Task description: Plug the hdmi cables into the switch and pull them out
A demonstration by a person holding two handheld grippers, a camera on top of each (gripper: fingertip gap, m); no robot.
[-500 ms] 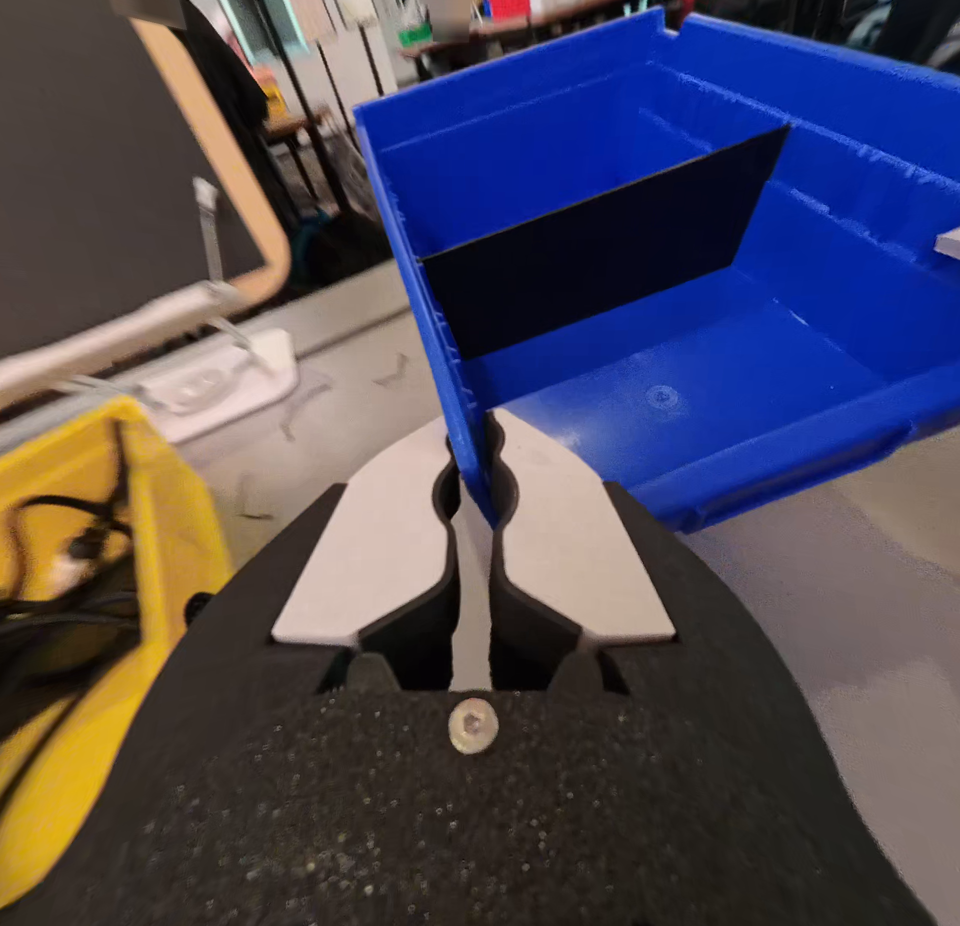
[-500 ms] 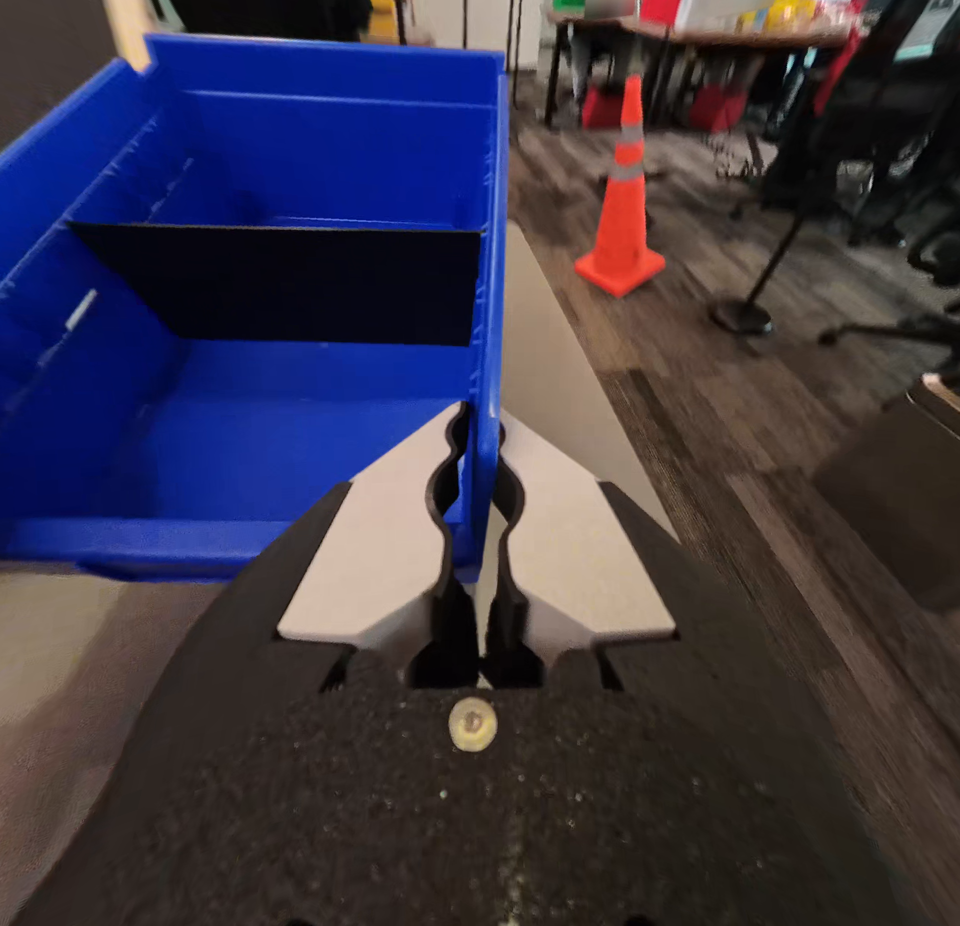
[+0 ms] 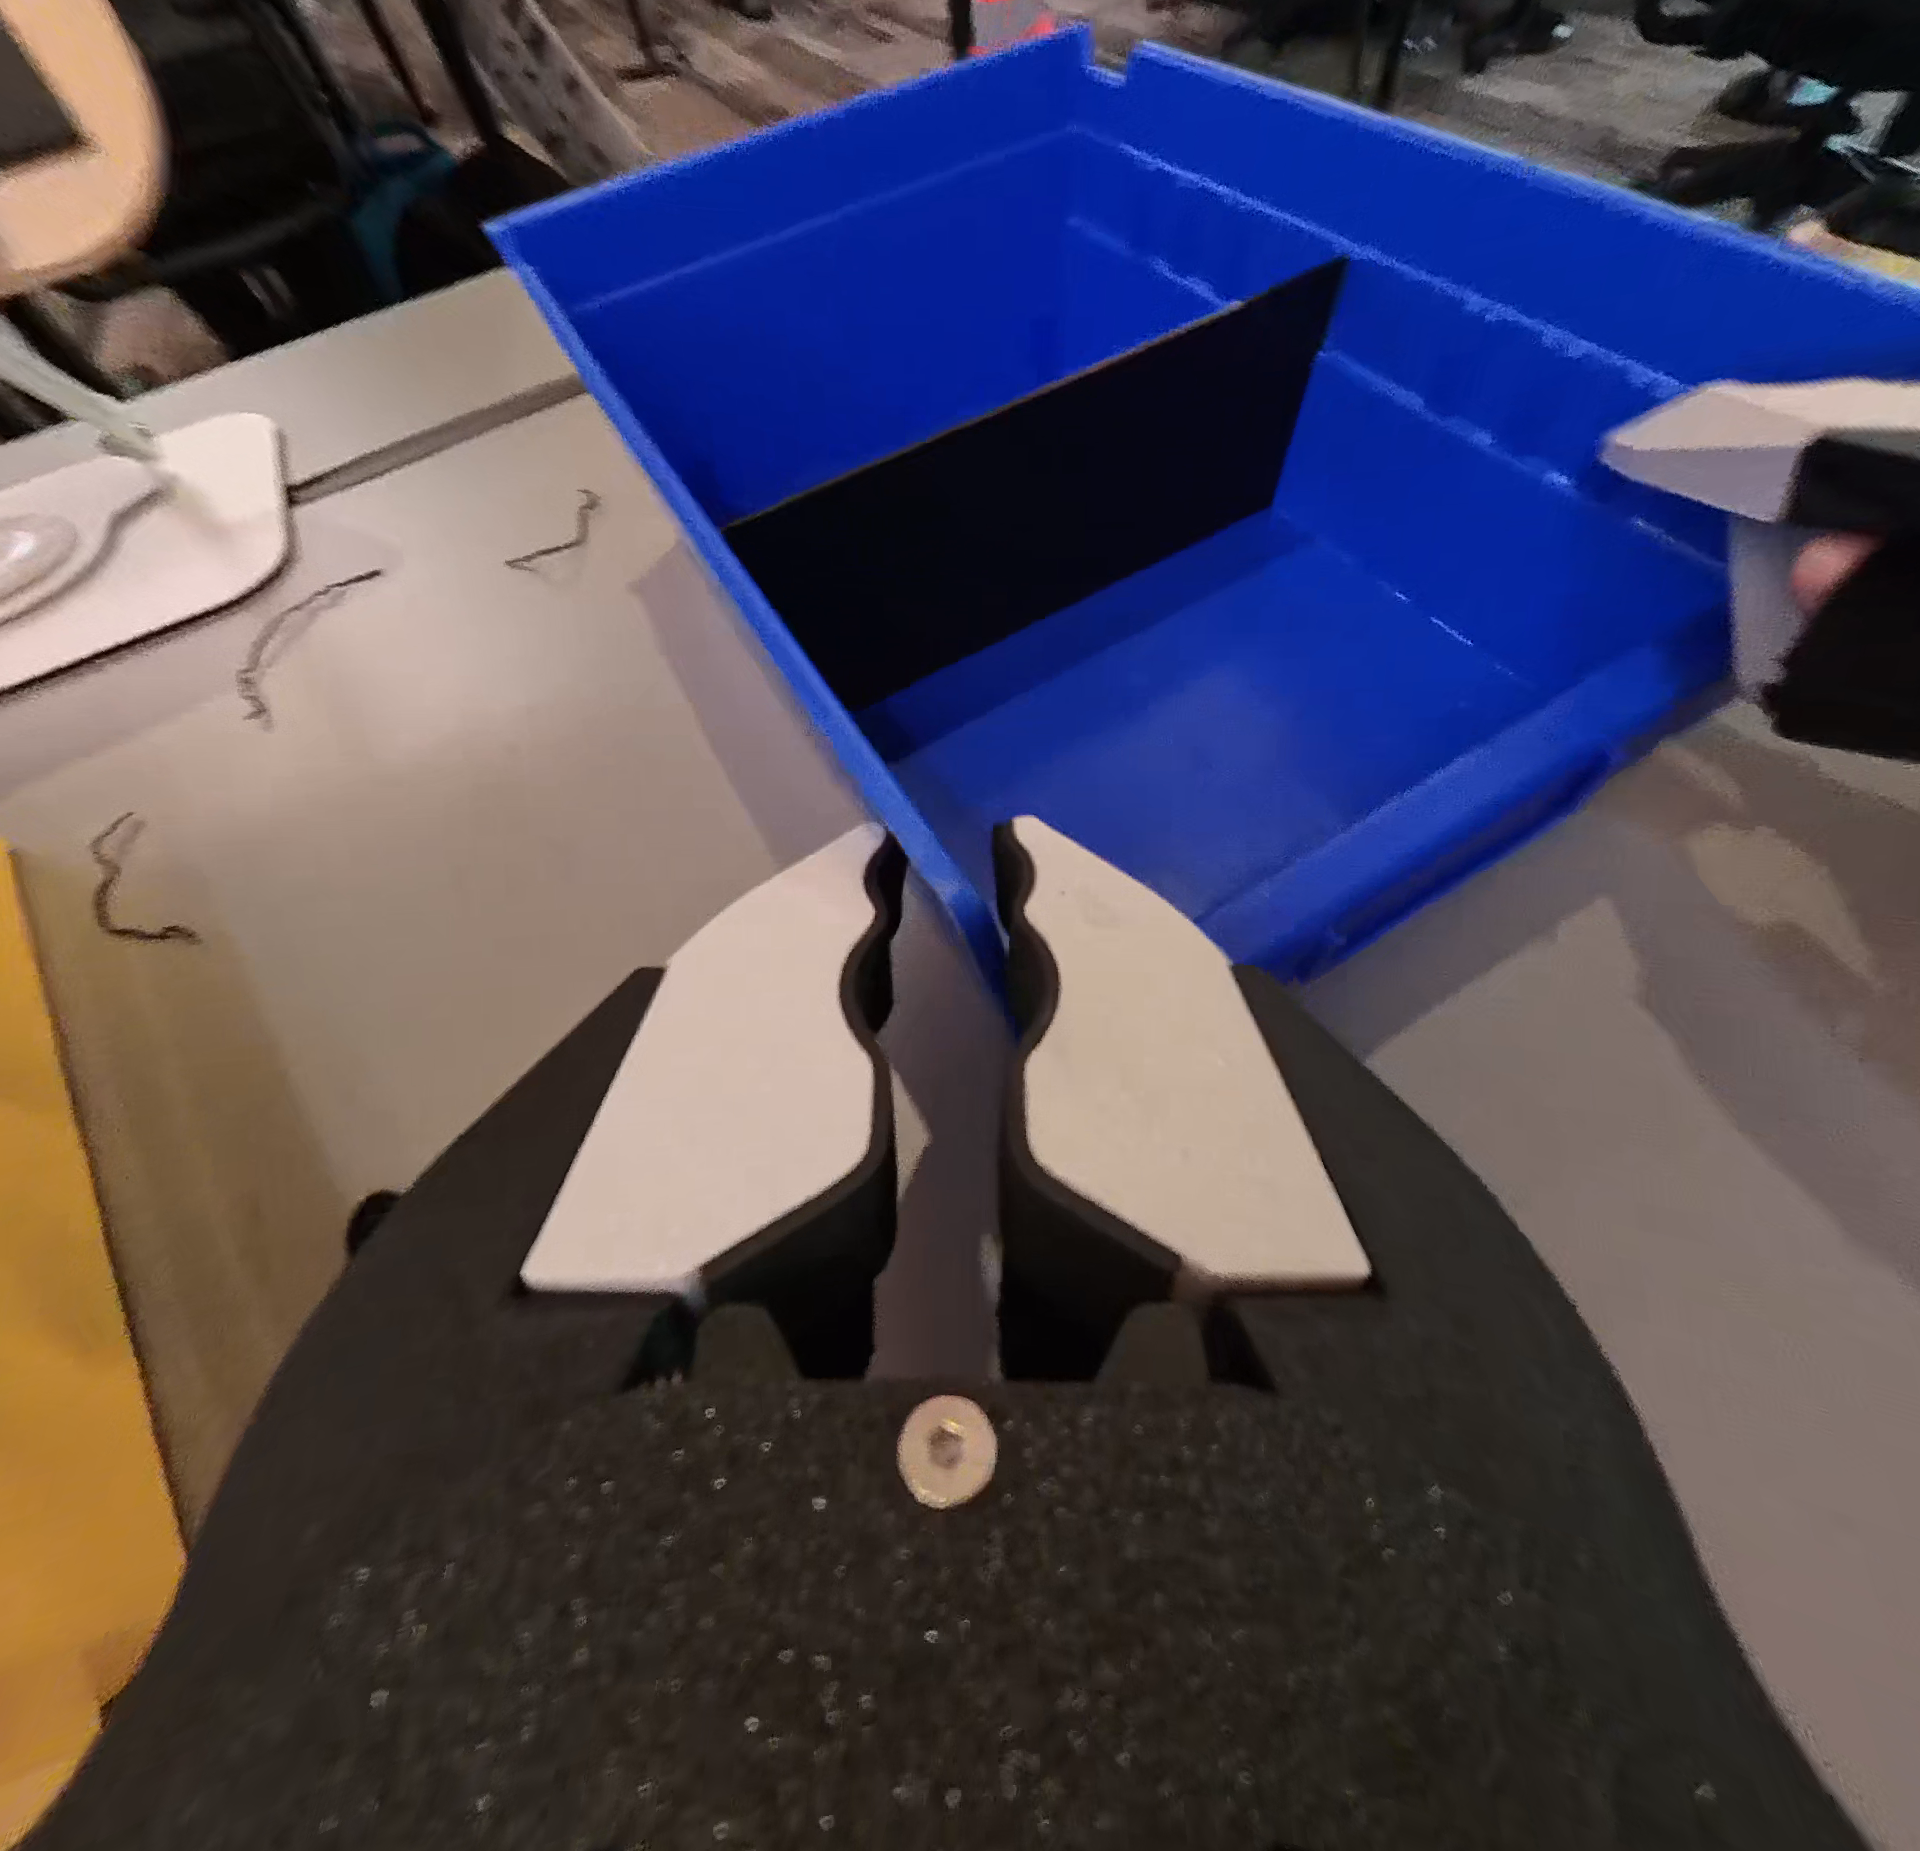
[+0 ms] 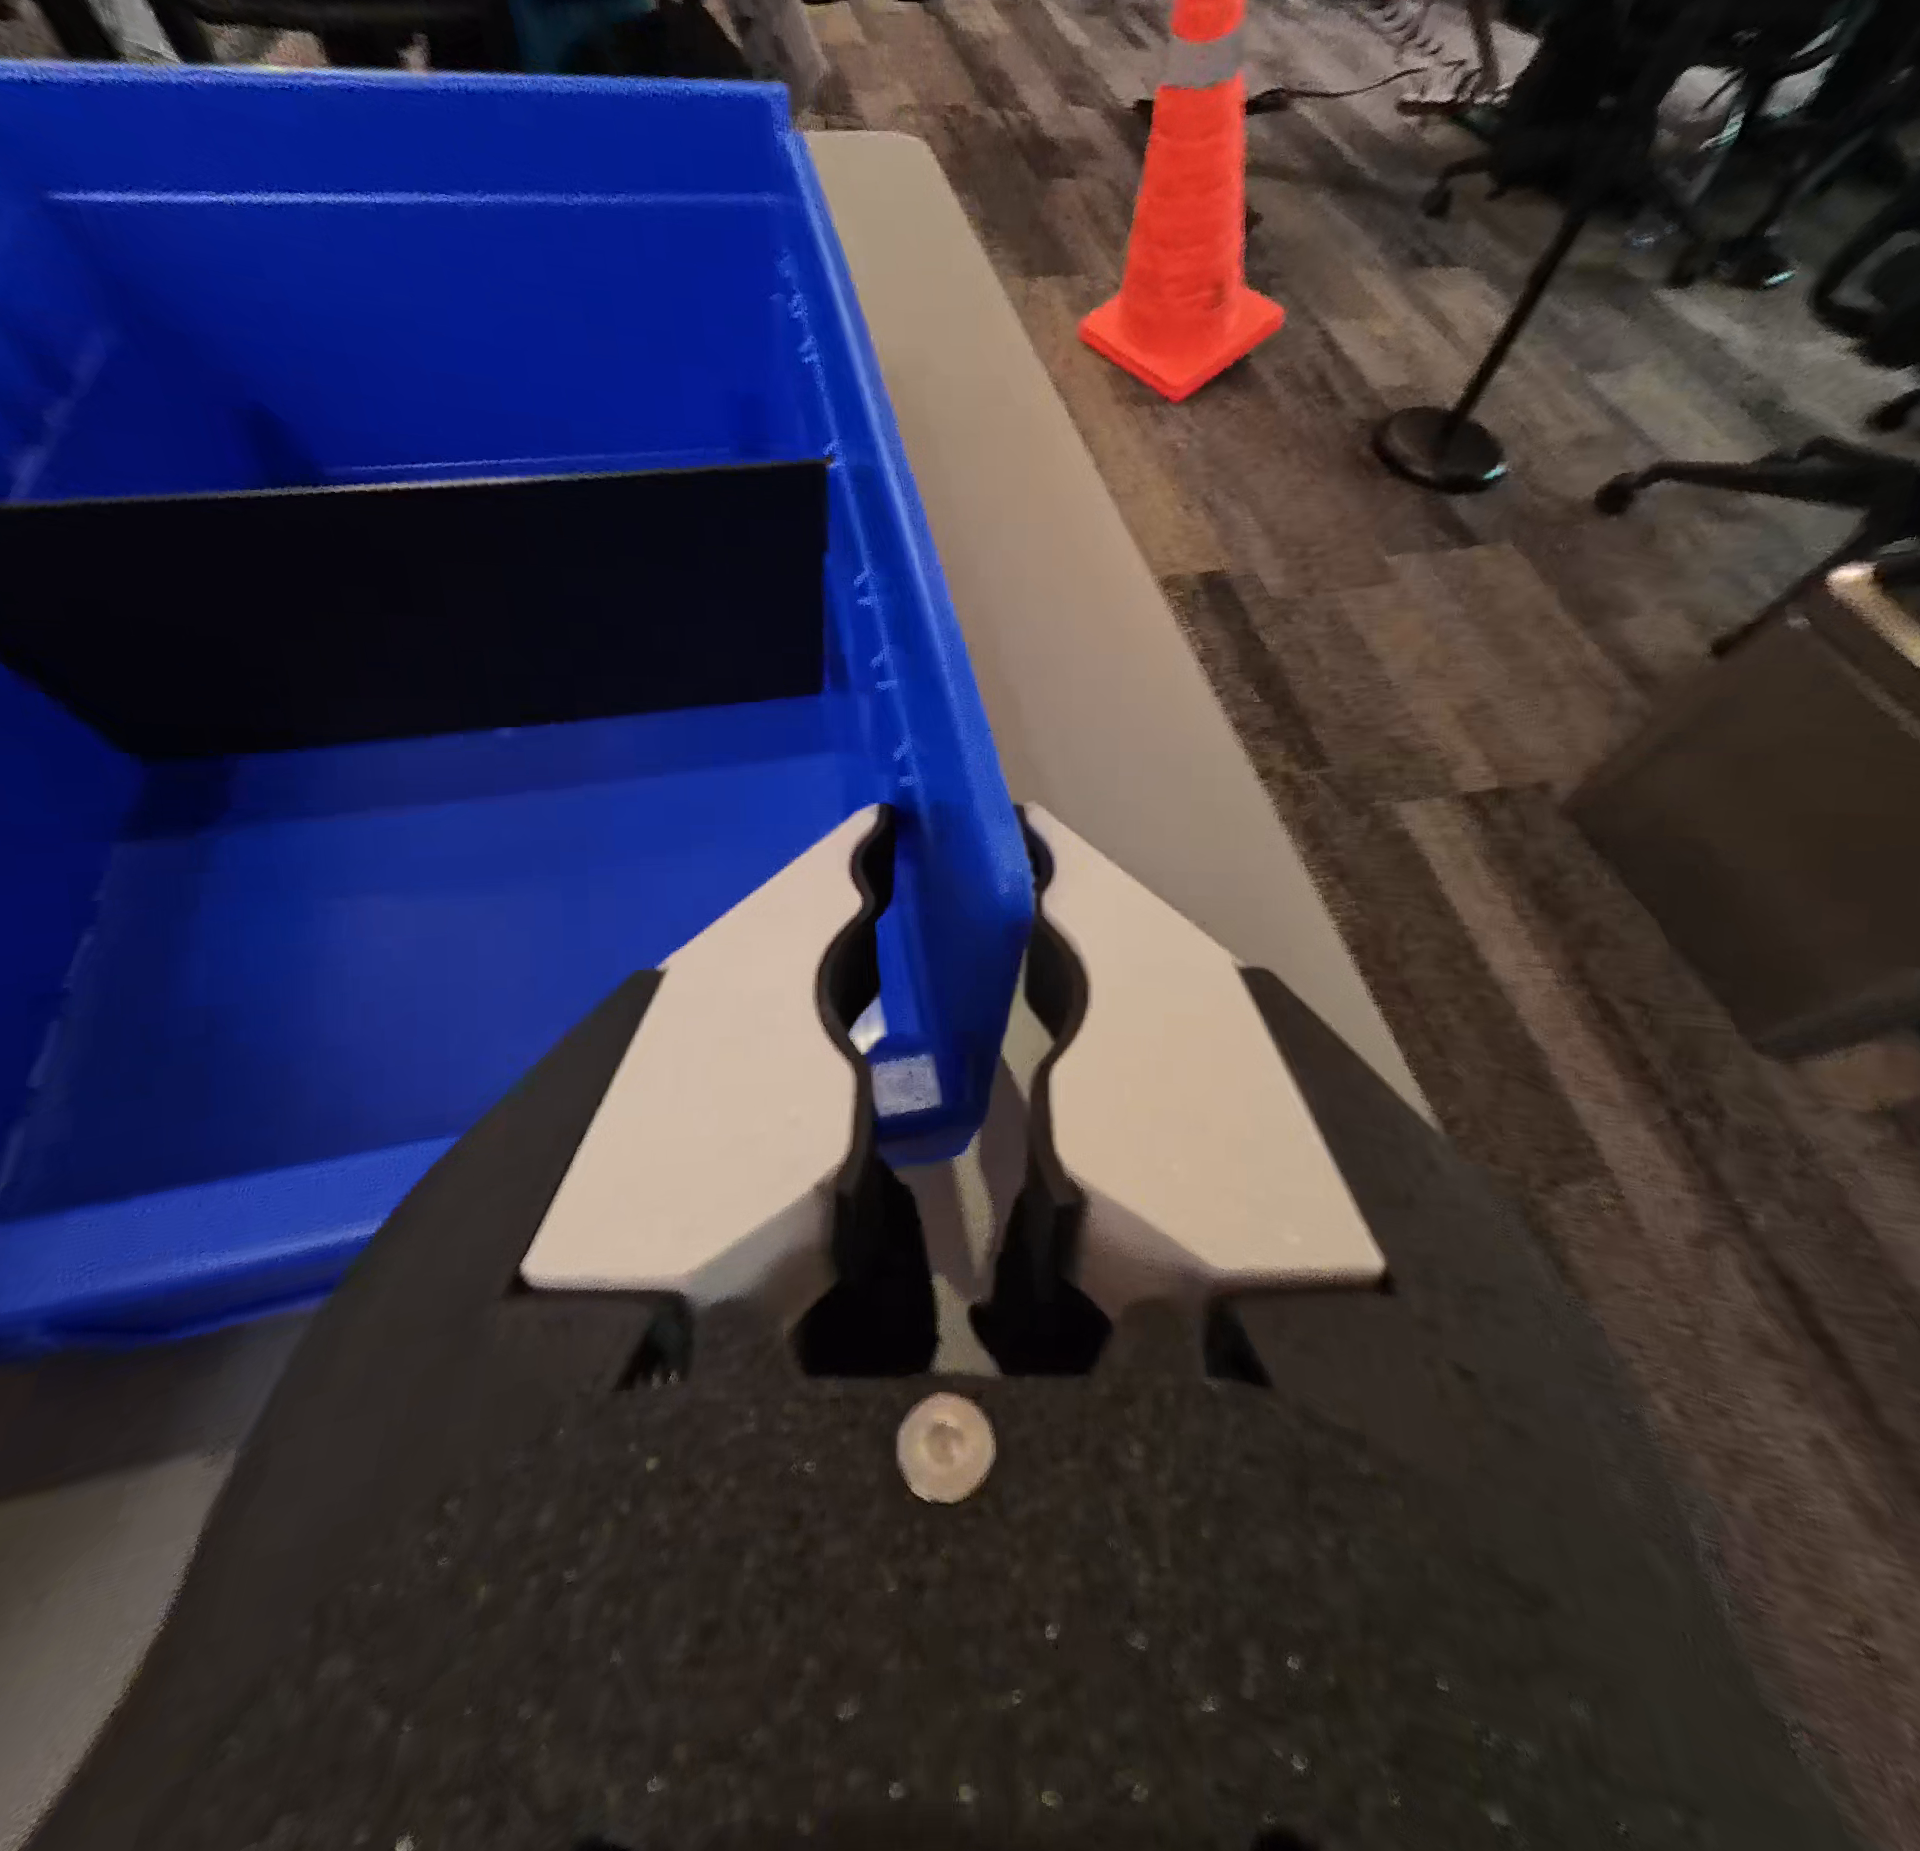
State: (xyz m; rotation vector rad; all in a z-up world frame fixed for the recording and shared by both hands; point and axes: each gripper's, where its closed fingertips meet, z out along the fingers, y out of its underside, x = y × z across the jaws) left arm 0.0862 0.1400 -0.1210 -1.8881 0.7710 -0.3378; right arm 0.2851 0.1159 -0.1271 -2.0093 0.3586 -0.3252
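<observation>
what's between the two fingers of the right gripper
The right side wall of the blue bin stands in the right gripper, near its front corner; the fingers look slightly parted around it. The right wrist view shows this.

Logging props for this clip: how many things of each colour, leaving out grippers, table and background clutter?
Blue: 1, bin
Black: 1, divider
Orange: 1, cone
Yellow: 1, object at left edge
White: 1, base
Total: 5
</observation>
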